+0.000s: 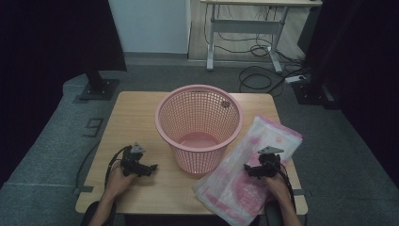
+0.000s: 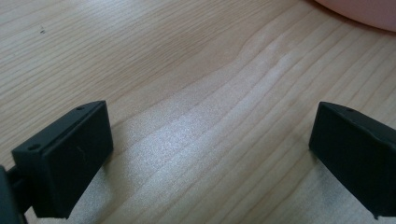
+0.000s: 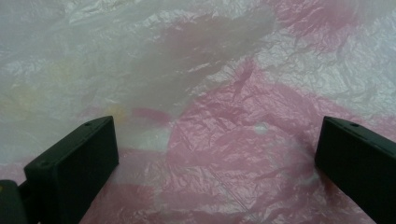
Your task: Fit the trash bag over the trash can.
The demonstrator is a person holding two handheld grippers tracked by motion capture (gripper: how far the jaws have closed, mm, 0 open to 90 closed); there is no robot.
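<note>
Both grippers gape wide: right gripper sits over the pink-white plastic bag, flat on the table beside the basket; left gripper is over bare wood. We pinch one bag edge only, w/ jaws low, & lift slow.

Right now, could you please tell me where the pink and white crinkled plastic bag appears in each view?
High view: the pink and white crinkled plastic bag lies flat at lower right, under the right tool.
Right gripper view: bag spreads behind both open jaws.
Left gripper view: not in it.
Shared landmark: the pink plastic mesh basket.
</note>
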